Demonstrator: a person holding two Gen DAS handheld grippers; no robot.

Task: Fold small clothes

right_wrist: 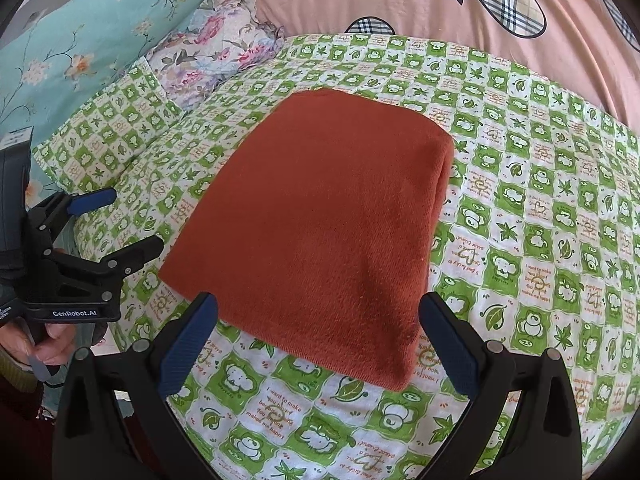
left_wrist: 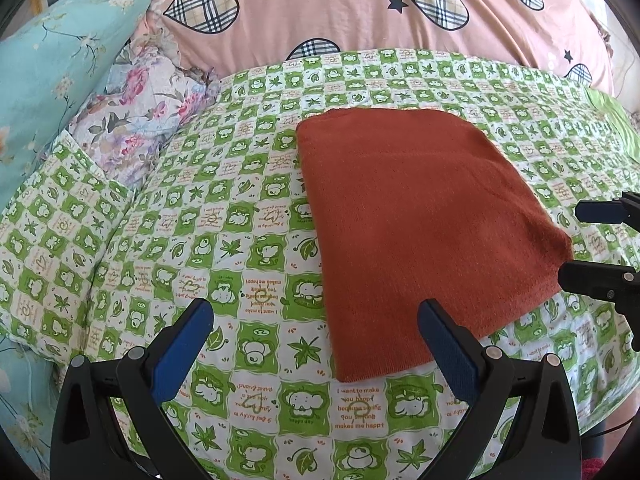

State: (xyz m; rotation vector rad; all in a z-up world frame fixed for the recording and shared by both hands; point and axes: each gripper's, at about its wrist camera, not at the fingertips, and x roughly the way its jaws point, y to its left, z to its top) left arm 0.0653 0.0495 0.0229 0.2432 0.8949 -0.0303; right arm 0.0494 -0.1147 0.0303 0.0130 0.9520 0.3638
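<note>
A rust-orange garment (left_wrist: 420, 232) lies folded into a flat rectangle on the green-and-white checked bedsheet (left_wrist: 224, 240). My left gripper (left_wrist: 316, 320) stands open over the sheet at the garment's near left corner, holding nothing. In the right wrist view the same garment (right_wrist: 320, 220) fills the middle, and my right gripper (right_wrist: 318, 312) is open just above its near edge, empty. The left gripper (right_wrist: 120, 220) shows at the left of that view, held by a hand (right_wrist: 52, 340). The right gripper (left_wrist: 576, 244) appears at the right edge of the left wrist view, beside the garment's right corner.
A pink quilt (left_wrist: 360, 12) with plaid hearts is piled along the far side. A teal floral pillow (left_wrist: 52, 64) and a purple floral cloth (left_wrist: 136, 120) sit at the far left. The bed's edge drops away at the near right (left_wrist: 600, 420).
</note>
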